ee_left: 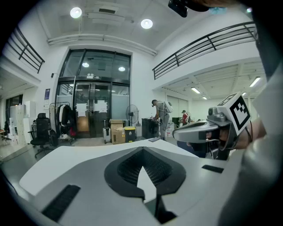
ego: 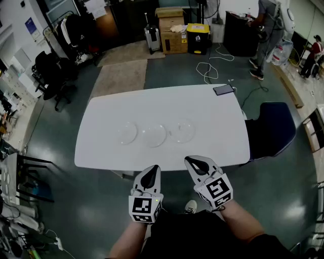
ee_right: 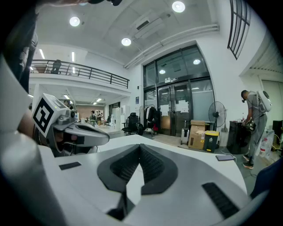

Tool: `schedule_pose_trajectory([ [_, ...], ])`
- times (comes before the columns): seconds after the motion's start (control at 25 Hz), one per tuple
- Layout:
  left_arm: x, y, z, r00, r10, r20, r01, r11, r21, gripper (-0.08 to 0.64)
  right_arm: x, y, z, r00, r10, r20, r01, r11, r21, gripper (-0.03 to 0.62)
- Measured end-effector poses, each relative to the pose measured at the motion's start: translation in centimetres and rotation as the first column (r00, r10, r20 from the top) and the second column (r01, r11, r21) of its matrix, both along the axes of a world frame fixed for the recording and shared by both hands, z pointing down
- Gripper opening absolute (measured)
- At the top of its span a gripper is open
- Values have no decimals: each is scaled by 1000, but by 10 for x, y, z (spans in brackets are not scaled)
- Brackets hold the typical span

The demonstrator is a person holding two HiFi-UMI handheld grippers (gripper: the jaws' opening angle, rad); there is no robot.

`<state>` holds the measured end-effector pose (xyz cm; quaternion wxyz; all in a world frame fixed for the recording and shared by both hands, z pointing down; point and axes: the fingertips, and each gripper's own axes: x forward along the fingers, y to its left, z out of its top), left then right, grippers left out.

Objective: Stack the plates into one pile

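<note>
White table [ego: 162,103], three unstacked plates [ego: 154,135]

Three plates [ego: 126,132] [ego: 154,135] [ego: 182,130] and one phone [ego: 223,89] lie on one desk [ego: 162,106]; two grippers [ego: 153,168] [ego: 189,160]. Beyond: one chair [ego: 271,129]; two boxes [ego: 173,38] [ego: 169,12]; one bin [ego: 198,38]; one suitcase [ego: 152,38]; two people [ego: 264,30] [ego: 314,53].

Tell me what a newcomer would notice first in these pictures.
Three clear plates lie in a row, apart, on the big white table. The left gripper and the right gripper hang shut and empty just off its near edge. A dark phone sits at the table's far right corner.
</note>
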<state>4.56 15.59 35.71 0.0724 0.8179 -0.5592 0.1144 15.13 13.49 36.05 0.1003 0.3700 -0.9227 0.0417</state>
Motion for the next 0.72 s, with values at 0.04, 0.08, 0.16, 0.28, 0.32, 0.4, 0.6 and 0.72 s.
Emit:
schedule_pose_trajectory([
  [0.04, 1, 1, -1, 1000, 0, 0, 0, 1000, 1, 17, 1, 1, -1, 1000, -1, 0, 1, 1000, 0, 17],
  [0.08, 2, 1, -2, 1000, 0, 1, 0, 1000, 3, 17, 1, 2, -1, 1000, -3, 0, 3, 1000, 0, 17],
  [0.16, 3, 1, -3, 1000, -3, 1, 3, 1000, 3, 18, 2, 3, -1, 1000, -4, 1, 4, 1000, 1, 17],
  [0.28, 6, 2, 0, 1000, -2, -5, 2, 1000, -3, 17, 6, 2, -1, 1000, -7, 11, 7, 1000, 0, 17],
  [0.32, 8, 1, 0, 1000, -2, -7, 2, 1000, -3, 17, 8, 2, -2, 1000, -11, 20, 11, 1000, -2, 17],
  [0.4, 10, 0, -2, 1000, -6, -7, 6, 1000, 2, 17, 10, 2, -4, 999, -20, 36, 20, 1000, -7, 17],
  [0.6, 12, 0, -6, 1000, -2, -13, 2, 1000, 4, 17, 12, 2, -10, 998, -32, 53, 32, 999, -1, 17],
  [0.72, 14, 0, -8, 1000, -5, -10, 5, 1000, 8, 18, 14, 1, -13, 997, -40, 69, 40, 999, 6, 17],
])
